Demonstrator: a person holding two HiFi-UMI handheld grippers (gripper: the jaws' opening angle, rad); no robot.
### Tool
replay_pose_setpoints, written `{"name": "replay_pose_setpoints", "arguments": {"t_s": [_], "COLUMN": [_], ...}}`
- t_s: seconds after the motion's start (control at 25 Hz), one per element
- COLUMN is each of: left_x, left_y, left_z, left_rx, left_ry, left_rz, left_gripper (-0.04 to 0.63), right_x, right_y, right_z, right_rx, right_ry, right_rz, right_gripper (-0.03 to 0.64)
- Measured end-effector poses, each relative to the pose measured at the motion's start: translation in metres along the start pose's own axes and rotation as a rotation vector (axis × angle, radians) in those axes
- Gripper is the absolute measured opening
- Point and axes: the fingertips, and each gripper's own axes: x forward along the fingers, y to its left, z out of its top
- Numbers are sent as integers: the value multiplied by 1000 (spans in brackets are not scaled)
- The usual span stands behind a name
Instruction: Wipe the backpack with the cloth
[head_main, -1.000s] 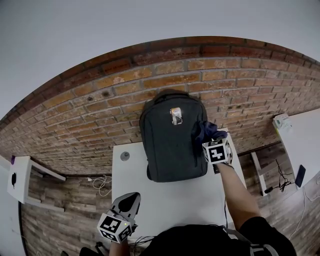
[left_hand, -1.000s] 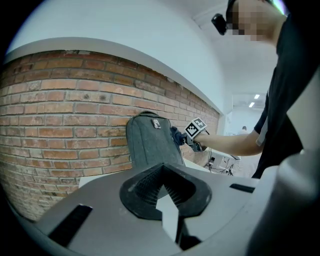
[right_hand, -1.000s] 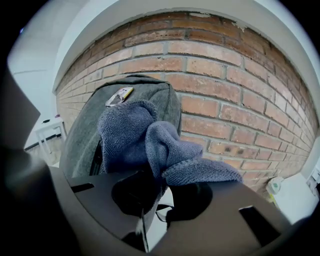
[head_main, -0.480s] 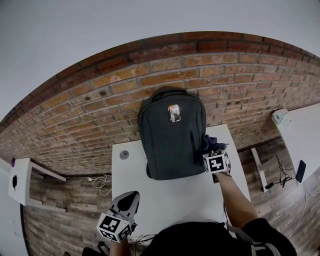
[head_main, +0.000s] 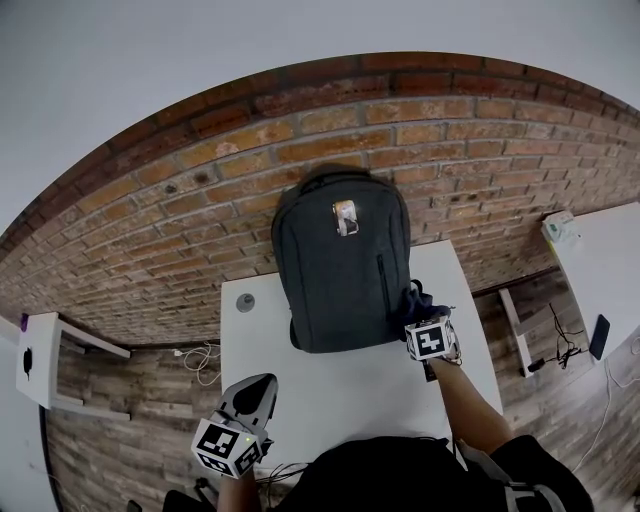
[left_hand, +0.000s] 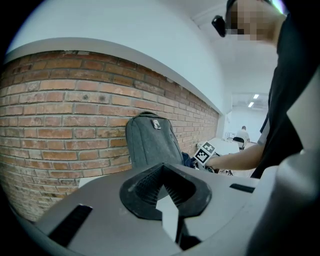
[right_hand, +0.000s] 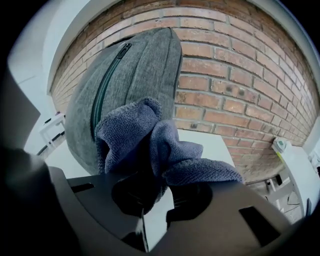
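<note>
— What did the right gripper have?
— The cloth. Its jaws were closed on a bunched part of it. The rest rose in folds ahead of the jaws, and one fold lay over the right-hand jaw.

— And the backpack?
— Just ahead of those jaws and to their left, standing upright against the brick wall. The cloth's far folds met its lower side, below the zip. I couldn't tell how firmly they pressed.

— From the head view?
— The right gripper sat at the backpack's lower right edge, with the cloth between the two, over the table.

— The left gripper?
— Its jaws were drawn together at the tips with nothing between them; only a bit of white table showed under them. The backpack stood well ahead of those jaws, apart from them.

— Where was it seen from above?
— The left gripper was at the table's near edge, its jaws pointing toward the backpack, with bare table between.
</note>
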Motion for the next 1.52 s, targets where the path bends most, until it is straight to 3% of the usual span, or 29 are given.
{"name": "replay_pose_setpoints", "arguments": {"t_s": [0.32,0.56,0.76,0.88,1.04,1.52], "left_x": [3,-1,-5,-7,-8,-7], "left_y": [-4,0,2,4,5,10], "left_z": [-1,-3,-8,-10,-14,-17], "left_rx": [-1,-8,-21,-28,-44,-61], "left_ry": [-10,-12,-13,-20,-23,-21], "left_rz": [-13,-7,0,4,7,11], "left_gripper": [-6,-6,-6,-6,-6,-6], "right_x": [-10,-18,-30,-37,-45,-68], "right_y": [28,50,61,68,67,57], "right_z": [-57,-67,-40,-13,24,116], "right_rx": [14,5,39,-6,-79,-145], "right_ry": [97,125,52,-23,-95,-271], "right_rz": [50,87,140,152,140,112], "right_gripper": [63,63,63,63,64,64]}}
